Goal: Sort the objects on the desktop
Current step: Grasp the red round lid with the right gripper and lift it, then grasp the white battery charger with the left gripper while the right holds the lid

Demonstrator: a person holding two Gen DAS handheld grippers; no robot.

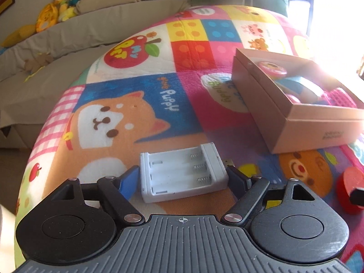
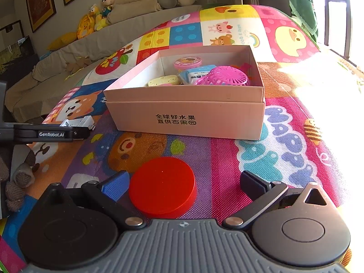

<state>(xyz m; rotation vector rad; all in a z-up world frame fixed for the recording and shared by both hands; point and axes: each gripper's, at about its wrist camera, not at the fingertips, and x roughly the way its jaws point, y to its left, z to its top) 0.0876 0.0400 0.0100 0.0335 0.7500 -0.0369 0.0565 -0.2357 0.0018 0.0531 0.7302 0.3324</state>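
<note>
Charger (image 1: 183,173), white with three empty battery slots, lies on the cartoon play mat (image 1: 127,104) between the fingers of the left gripper (image 1: 184,182); the blue pad sits at one end and the black pad at the other, jaws spread about as wide as the case, contact unclear. Right gripper (image 2: 184,185) stands wide around a red round lid (image 2: 162,186), blue pad just beside it, black pad well apart. Pink cardboard box (image 2: 186,118) near the mat's middle holds a pink basket (image 2: 224,76) and small items
</note>
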